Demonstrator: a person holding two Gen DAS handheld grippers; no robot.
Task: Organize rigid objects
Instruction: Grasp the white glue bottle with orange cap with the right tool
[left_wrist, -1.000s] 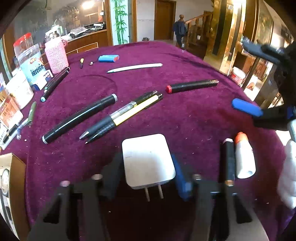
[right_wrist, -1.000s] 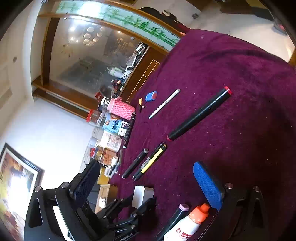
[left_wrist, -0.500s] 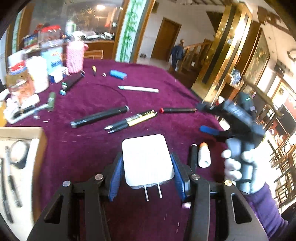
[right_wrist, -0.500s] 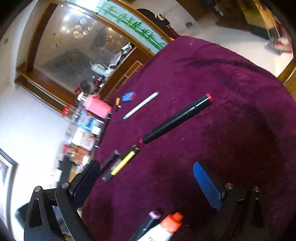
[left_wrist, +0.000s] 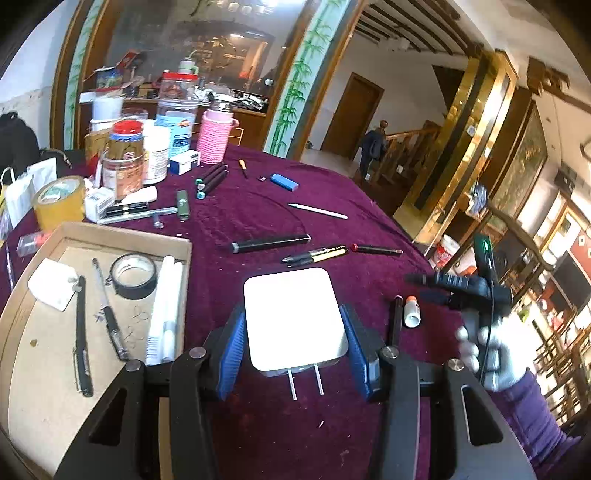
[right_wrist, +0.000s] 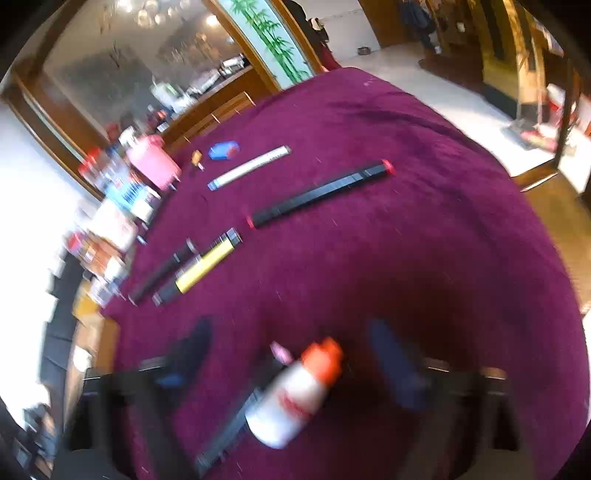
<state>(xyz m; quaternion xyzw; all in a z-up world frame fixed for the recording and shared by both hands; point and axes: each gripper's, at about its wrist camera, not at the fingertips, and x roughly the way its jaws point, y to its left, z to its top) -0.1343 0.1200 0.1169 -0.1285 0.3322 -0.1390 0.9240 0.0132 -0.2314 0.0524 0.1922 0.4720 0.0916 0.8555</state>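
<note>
**Charger carried toward the tray while the second gripper closes around a glue bottle**

The left gripper (left_wrist: 295, 345) clamps a white plug-in charger (left_wrist: 293, 317) by its two sides, prongs facing the camera, above the purple tablecloth (left_wrist: 258, 221) and just right of the cardboard tray (left_wrist: 122, 240). To finish well, carry it level over the tray rim and release onto bare board, clear of the black tape roll (left_wrist: 133, 276), the white tubes (left_wrist: 166, 314) and the pens already there. The right gripper (right_wrist: 291, 365) is closing; a white orange-capped bottle (right_wrist: 295, 391) and a dark marker (right_wrist: 236, 421) lie between its blurred jaws, not yet pressed. That marker, touching the bottle, may be caught too. Loose pens (left_wrist: 317, 254) lie well beyond.
</note>
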